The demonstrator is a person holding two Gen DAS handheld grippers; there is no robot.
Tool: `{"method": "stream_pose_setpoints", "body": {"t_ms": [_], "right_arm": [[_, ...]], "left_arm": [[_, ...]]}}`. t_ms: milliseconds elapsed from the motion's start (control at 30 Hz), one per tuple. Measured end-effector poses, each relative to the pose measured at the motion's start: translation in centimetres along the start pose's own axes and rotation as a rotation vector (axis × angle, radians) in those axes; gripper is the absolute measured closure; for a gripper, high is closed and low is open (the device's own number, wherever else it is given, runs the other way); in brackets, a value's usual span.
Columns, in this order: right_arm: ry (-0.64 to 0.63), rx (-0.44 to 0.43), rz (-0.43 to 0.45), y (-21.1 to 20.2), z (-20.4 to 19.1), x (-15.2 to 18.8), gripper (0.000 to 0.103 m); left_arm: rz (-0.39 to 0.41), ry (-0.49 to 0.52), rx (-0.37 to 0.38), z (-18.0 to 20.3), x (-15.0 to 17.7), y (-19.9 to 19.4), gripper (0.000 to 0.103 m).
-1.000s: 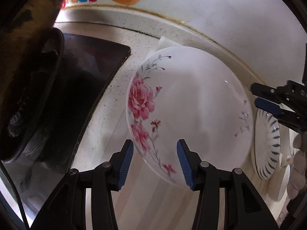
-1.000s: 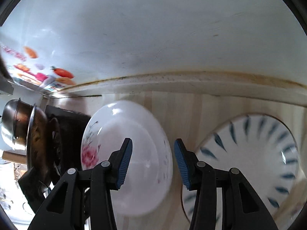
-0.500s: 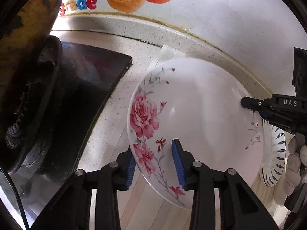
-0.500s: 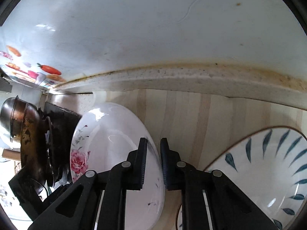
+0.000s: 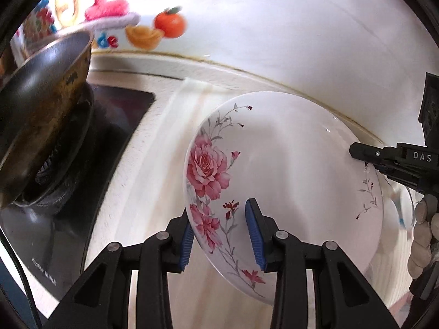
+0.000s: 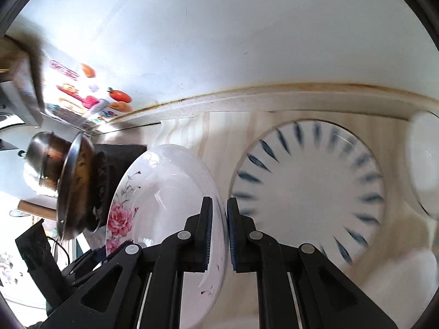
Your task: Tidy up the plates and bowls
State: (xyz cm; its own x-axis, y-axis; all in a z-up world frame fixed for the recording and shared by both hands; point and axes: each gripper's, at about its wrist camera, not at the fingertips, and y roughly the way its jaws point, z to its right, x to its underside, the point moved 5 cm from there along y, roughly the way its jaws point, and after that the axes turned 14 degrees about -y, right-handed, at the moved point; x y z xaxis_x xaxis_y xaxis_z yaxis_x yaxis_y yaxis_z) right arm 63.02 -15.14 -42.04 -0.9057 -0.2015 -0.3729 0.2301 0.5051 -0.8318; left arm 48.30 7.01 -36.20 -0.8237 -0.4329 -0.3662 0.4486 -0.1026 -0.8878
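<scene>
The left gripper (image 5: pixel 218 240) is clamped on the near rim of the rose plate (image 5: pixel 288 181), one blue-padded finger under the edge and one inside the dish. The right gripper (image 6: pixel 219 235) pinches the opposite rim between its nearly closed fingers. The plate is held between the two, tilted and clear of the pale wooden counter (image 6: pixel 219 128).

Only the left wrist view shows the plate's full face: a large pink rose on the left side, thin grey sprigs along the far edge, and the right gripper's black tip reaching in from the right, with gloved fingers (image 5: pixel 421 235) wrapped round its handle. Only the right wrist view shows the blue-patterned plate (image 6: pixel 310 192) lying flat on the counter just beside the held plate, and a blurred white dish (image 6: pixel 424 164) at the far right.

Both views show a dark wok (image 5: pixel 41 126) on a black stove (image 5: pixel 120 120) to the left, and fruit stickers (image 5: pixel 153 33) on the white wall.
</scene>
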Motion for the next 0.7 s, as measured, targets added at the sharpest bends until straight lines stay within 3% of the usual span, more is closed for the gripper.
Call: {"method": "stream_pose_setpoints", "body": {"t_ms": [300, 567, 700], "right_arm": [[0.061, 0.005, 0.028, -8.8, 2.5, 10.4, 0.091], [0.154, 0.001, -0.033, -10.1, 5.6, 21.1, 0.091], [0.176, 0.006, -0.063, -9.4, 6.8, 23.9, 0.091]], "left_arm": [[-0.047, 0.109, 0.039, 4.2, 7.0, -3.9, 0.070], [-0.118, 0.179, 0.023, 6.4, 12.5, -3.0, 0.070], [-0.156, 0.199, -0.005, 6.7, 14.4, -1.2, 0.070]]}}
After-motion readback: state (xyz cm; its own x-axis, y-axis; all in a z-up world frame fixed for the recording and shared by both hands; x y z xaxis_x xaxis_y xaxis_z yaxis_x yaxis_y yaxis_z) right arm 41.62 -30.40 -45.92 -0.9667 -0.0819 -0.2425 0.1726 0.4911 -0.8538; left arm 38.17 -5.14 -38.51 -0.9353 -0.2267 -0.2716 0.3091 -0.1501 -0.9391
